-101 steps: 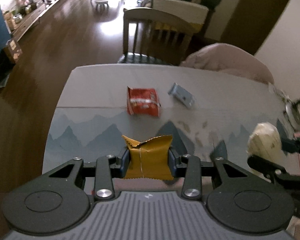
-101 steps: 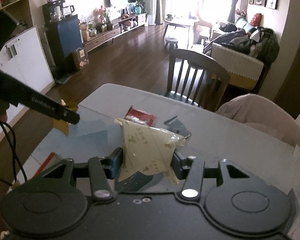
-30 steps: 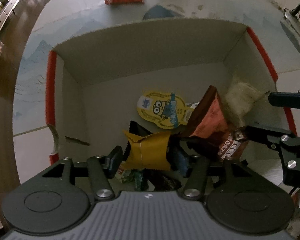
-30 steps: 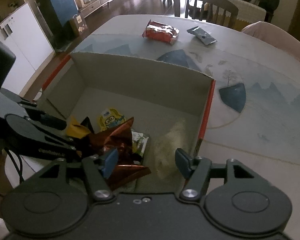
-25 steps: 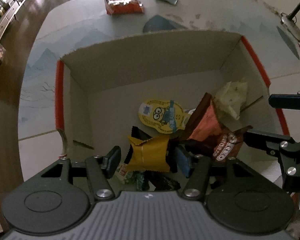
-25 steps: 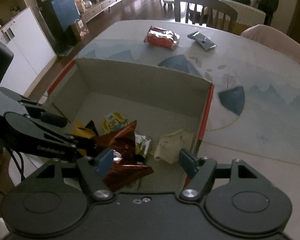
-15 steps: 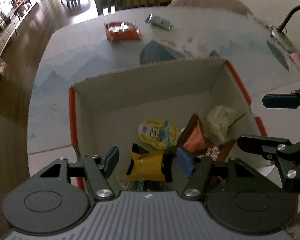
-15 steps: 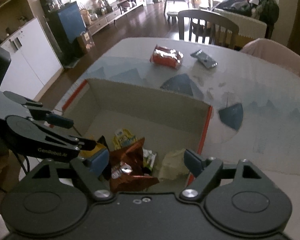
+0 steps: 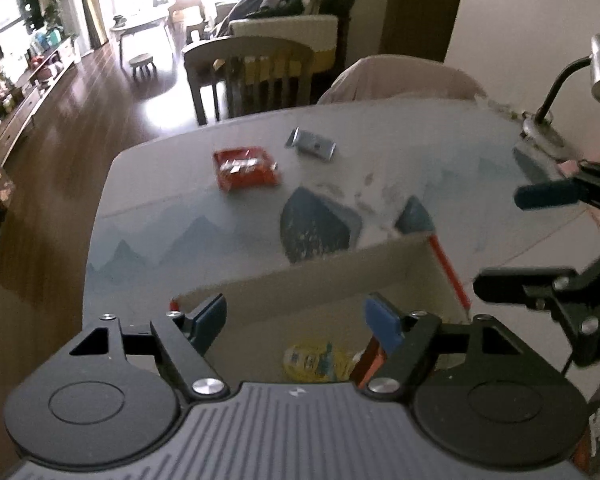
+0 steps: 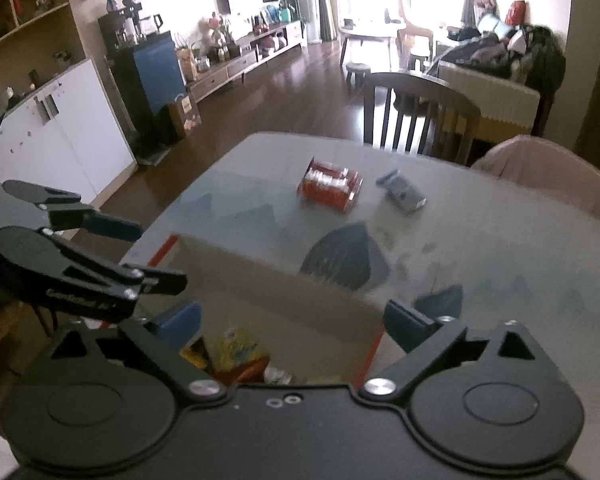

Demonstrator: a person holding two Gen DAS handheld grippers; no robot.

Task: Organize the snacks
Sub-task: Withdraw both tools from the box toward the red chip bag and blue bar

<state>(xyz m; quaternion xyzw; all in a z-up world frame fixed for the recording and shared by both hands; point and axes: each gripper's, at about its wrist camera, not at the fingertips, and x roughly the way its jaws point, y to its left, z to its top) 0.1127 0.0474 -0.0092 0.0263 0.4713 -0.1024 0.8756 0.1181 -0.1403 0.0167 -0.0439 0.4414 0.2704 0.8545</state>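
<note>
A cardboard box [image 9: 340, 276] with red edges stands on the table near me, with several snack packets inside, among them a yellow one [image 9: 312, 360]. The box also shows in the right wrist view [image 10: 260, 276]. My left gripper [image 9: 296, 316] is open and empty above the box. My right gripper [image 10: 296, 320] is open and empty above the box's right side. A red snack packet [image 9: 246, 168] and a small grey packet [image 9: 312, 145] lie on the far part of the table; both show in the right wrist view, red packet [image 10: 330, 184] and grey packet [image 10: 402, 192].
A wooden chair [image 9: 252, 74] and a chair draped in pink cloth [image 9: 400, 82] stand at the table's far side. A desk lamp [image 9: 560, 92] stands at the right edge. The table [image 10: 500, 248] has a mountain-print cover.
Both grippers let go of their packets into the box, opened wide, then rose and tilted up toward the far table. The yellow-orange and pale packets now lie in the box.
</note>
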